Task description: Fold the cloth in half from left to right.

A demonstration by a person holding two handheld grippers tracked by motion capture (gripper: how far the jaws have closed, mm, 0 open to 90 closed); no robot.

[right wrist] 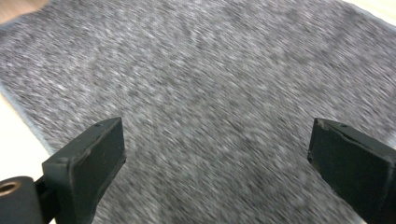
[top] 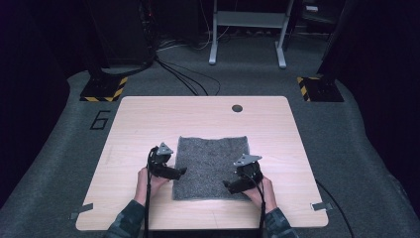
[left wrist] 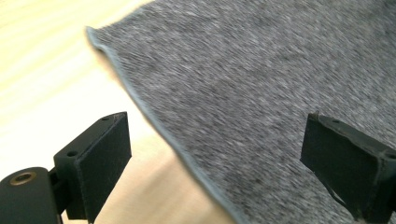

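Lying flat on the wooden table (top: 148, 119) is a grey felt-like mat (top: 210, 158), roughly square, spread over the near middle of the tabletop with its front edge close to the person's side. The left gripper (top: 181, 171) sits at the mat's left border, held in the left hand (top: 148, 181), and its tips point inward toward the cloth, reaching just over the mat's left edge. The right gripper (top: 227, 185) comes in from the other side, held in the right hand (top: 265, 191), tips aimed toward the mat's near right corner area and over the fabric. In the left gripper view the jaws stand wide apart, nothing between them but cloth and table: the left jaw hangs over bare wood, the right jaw over the grey mat (left wrist: 261, 84), and the mat's hemmed edge runs diagonally between the two. A corner of the mat shows at the upper left of that view, lying flat. In the right gripper view the jaws are spread wide as well, both over the mat (right wrist: 210, 93), with a strip of pale table peeking in at the lower left and the top right corner. Whether either gripper touches the cloth I cannot tell. Farther back on the table a small dark round hole (top: 237, 108) sits near the far edge, well apart from the mat.
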